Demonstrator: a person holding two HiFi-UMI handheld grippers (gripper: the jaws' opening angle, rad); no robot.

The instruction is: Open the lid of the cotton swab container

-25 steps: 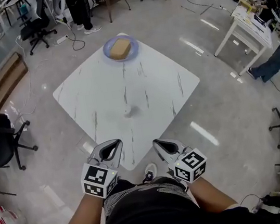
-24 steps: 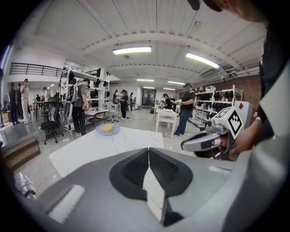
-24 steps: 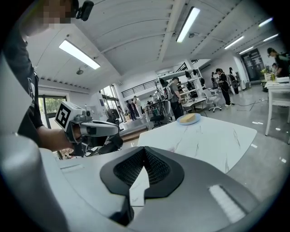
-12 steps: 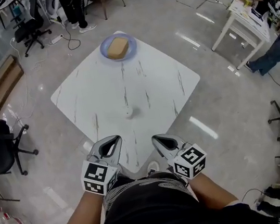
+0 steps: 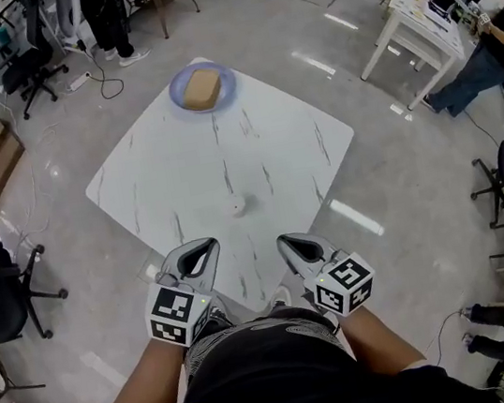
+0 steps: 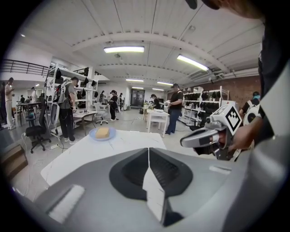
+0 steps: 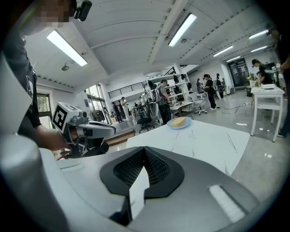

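Cotton swab container (image 5: 237, 208), frame centre: untouched. Left gripper (image 5: 202, 246), right gripper (image 5: 285, 239) (both clenched, empty), lower centre. I judge this the approach; next, reach forward and part the jaws.

The white table (image 5: 162, 172) is viewed steeply from overhead; its far plate (image 5: 175, 95) is shared by both low gripper views.

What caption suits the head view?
Left gripper and right gripper, both shut and empty, at the table corner; small white container ahead.
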